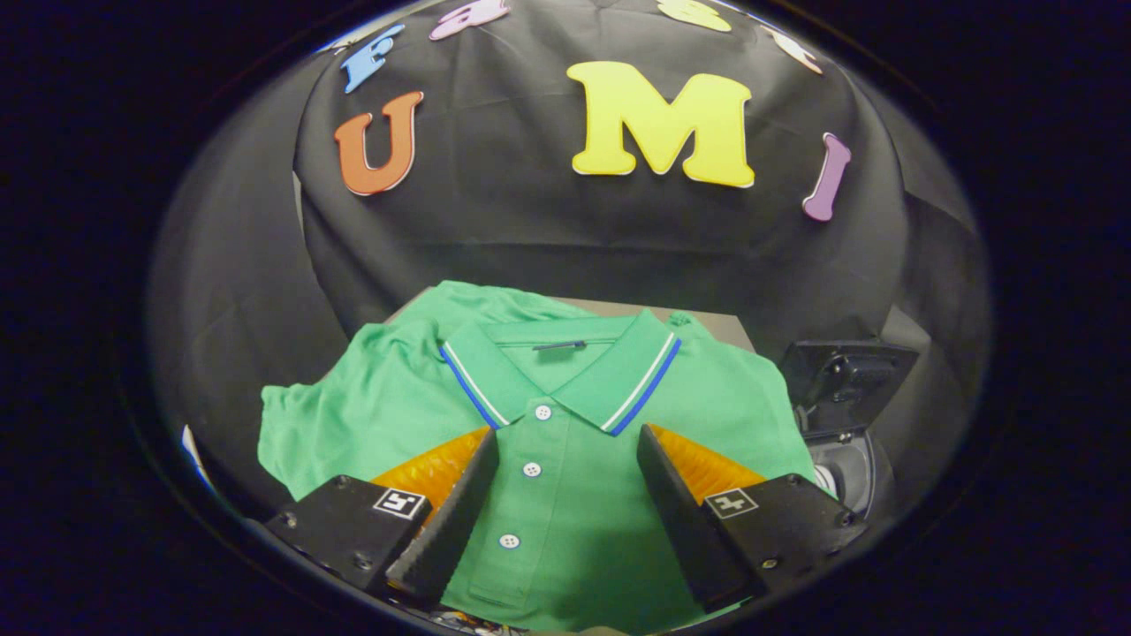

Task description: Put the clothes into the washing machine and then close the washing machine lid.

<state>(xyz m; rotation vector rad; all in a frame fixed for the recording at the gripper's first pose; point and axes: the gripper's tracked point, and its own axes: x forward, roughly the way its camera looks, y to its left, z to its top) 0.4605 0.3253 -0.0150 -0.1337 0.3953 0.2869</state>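
A green polo shirt [565,397] with a blue-and-white striped collar and white buttons lies spread flat on a grey surface. My gripper [565,437] hovers over the shirt's chest, open, its two black fingers with orange backing standing wide on either side of the button placket. Nothing is held between them. To the right of the shirt, just beyond the right finger, sits the washing machine [844,415], a small dark unit with its black lid [848,371] raised and a grey round opening showing below it.
The grey surface [707,320] shows behind the shirt's right shoulder. Black cloth forms the booth wall behind and to both sides. A small white-and-blue object [193,449] peeks out at the left, beyond the shirt's sleeve.
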